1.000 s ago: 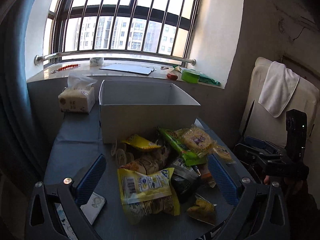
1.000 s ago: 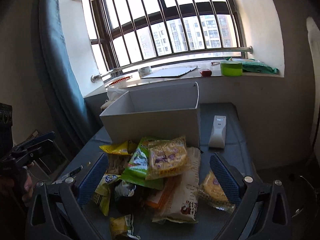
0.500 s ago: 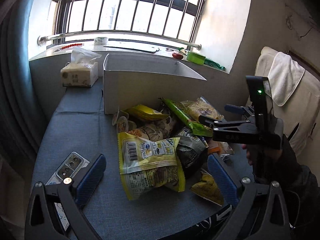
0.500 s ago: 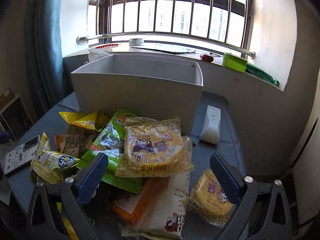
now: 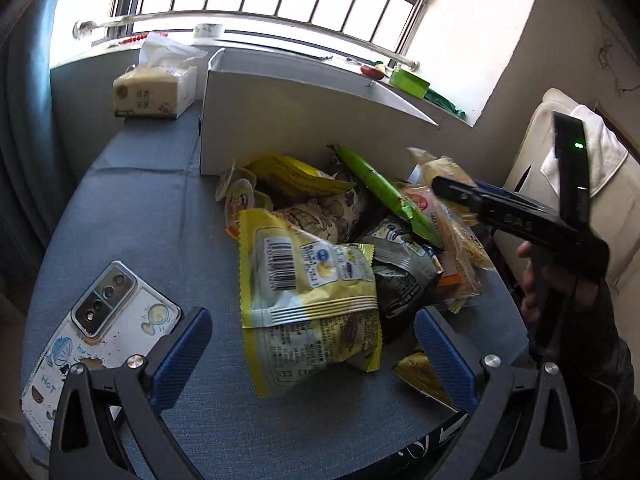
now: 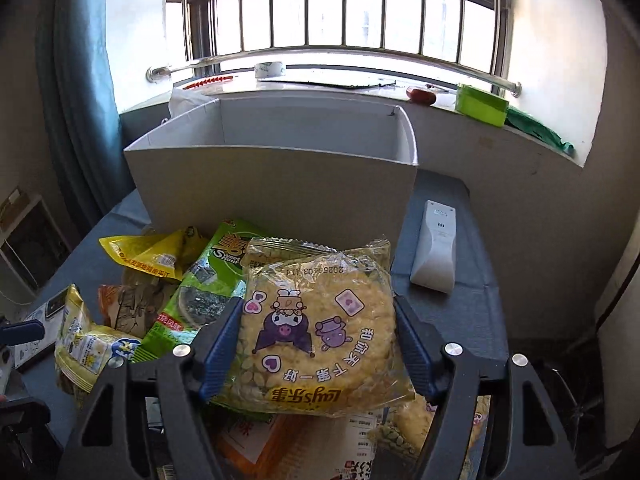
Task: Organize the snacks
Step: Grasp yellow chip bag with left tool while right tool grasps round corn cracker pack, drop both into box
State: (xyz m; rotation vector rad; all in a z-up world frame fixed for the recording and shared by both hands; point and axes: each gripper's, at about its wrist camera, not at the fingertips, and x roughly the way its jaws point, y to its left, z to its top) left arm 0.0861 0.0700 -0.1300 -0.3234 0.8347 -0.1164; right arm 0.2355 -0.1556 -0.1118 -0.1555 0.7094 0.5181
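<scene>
Snacks (image 5: 340,240) lie heaped on the table (image 5: 140,208) just in front of the white box (image 6: 276,184), none visibly inside it, so by my judgement the sorting has barely begun: nearly the whole pile is left to move. One item is in hand: the right tongs (image 6: 318,344) have their blue pads against both sides of a round cake pack (image 6: 320,328), which sits on top of the heap at 6 o'clock from the box; whether it is lifted clear or only gripped in place I cannot tell. The left tongs (image 5: 316,356) are spread wide, holding nothing, poised over a yellow bag (image 5: 308,292) at the near edge of the pile. Around the heap sit a phone (image 5: 104,320) at 8 o'clock, a tissue pack (image 5: 156,88) at 11 o'clock beside the box, and a white remote (image 6: 434,252) at 3 o'clock. The box floor is hidden behind its front wall in both views, so a low item inside cannot be ruled out. Lower snacks are buried and partly cut off behind the tong frames.
</scene>
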